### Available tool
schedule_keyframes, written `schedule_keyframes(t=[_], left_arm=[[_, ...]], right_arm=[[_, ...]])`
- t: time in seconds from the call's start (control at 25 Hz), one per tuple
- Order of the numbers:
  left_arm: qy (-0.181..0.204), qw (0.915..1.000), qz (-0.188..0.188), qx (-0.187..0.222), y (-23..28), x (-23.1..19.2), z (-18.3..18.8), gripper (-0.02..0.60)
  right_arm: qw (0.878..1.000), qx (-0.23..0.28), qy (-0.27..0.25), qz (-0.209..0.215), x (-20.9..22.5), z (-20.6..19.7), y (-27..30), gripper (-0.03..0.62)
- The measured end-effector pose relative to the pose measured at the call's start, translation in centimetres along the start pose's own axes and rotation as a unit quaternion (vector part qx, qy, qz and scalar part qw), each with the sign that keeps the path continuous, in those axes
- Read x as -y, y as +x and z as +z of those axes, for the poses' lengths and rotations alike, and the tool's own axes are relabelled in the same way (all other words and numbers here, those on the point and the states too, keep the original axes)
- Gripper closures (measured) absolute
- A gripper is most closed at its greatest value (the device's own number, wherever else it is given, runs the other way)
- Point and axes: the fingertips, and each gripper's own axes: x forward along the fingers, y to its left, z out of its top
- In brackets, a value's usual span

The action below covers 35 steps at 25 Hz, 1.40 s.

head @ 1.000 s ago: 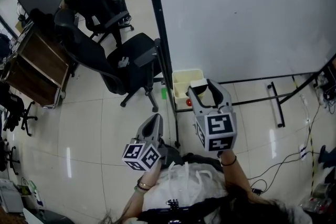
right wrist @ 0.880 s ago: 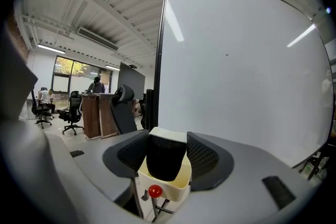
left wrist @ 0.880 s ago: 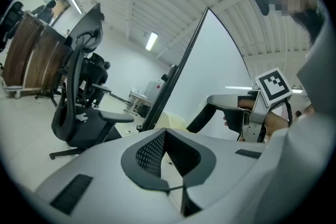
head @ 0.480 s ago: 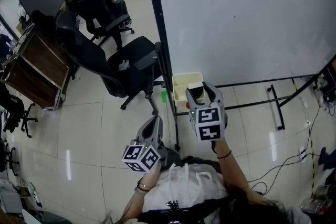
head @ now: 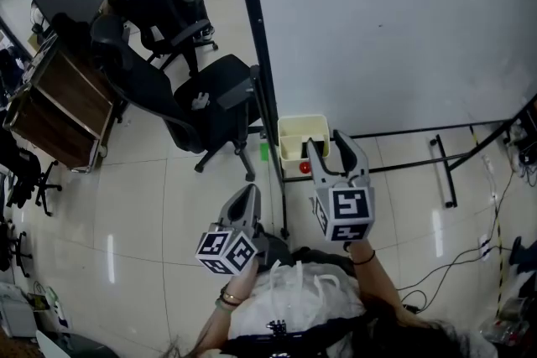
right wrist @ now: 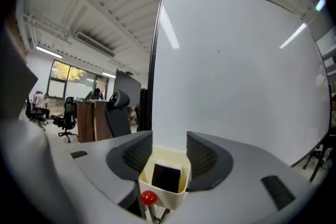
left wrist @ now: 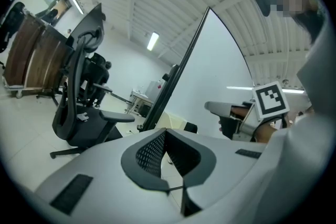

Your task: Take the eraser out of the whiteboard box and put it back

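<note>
Standing upright in the cream box [right wrist: 176, 198] fixed to the lower corner of the whiteboard [head: 377, 29], the black eraser [right wrist: 167, 177] is found straight ahead of the right tool [right wrist: 169, 136] and a little below its line. Its long axis is upright, and its broad dark face is turned toward the tool. The jaws are spread wide and are closing; nothing is pressed by their pads. The eraser is framed in the gap between them, beyond the tips, so a short push forward and down is judged necessary before it can be gripped across its width. A red knob [right wrist: 148, 197] is seen just under the box. The left tool [head: 248, 190] is held low and well back from the box, its jaws shut on nothing, so the right tool is clearly the nearer.
</note>
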Motion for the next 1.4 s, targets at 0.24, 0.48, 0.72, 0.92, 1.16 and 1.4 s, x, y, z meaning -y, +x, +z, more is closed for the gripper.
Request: schedule_keyframes(t=[0.24,0.48,0.72,0.92,1.16,1.4], left_arm=[[0.001,0.9999,-0.008,-0.010,0.5,0.5,-0.5,0.597],[0.003,0.9999,-0.008,-0.010,0.4,0.5,-0.6,0.597],[0.004,1.0000,-0.001,-0.005,0.2,0.2,-0.2,0.597],[0.007,1.0000,-0.001,-0.004,0.4,0.2,-0.1,0.597],[0.007,1.0000,0.000,-0.005,0.5,0.3,-0.2,0.597],[0.007,1.0000,0.003,-0.004,0.4,0.2,-0.2,0.597]], right_arm=[[0.999,0.008,0.021,-0.025,0.8,-0.3,-2.9,0.594],[0.998,0.002,0.067,-0.015,0.5,-1.1,-2.4,0.589],[0.999,-0.013,0.047,-0.007,0.0,-1.9,-2.0,0.586],[0.999,-0.018,0.044,-0.002,-0.1,-2.0,-1.9,0.586],[0.998,-0.027,0.049,0.000,0.0,-2.6,-1.9,0.586],[0.998,-0.026,0.053,0.003,0.1,-2.5,-1.8,0.586]])
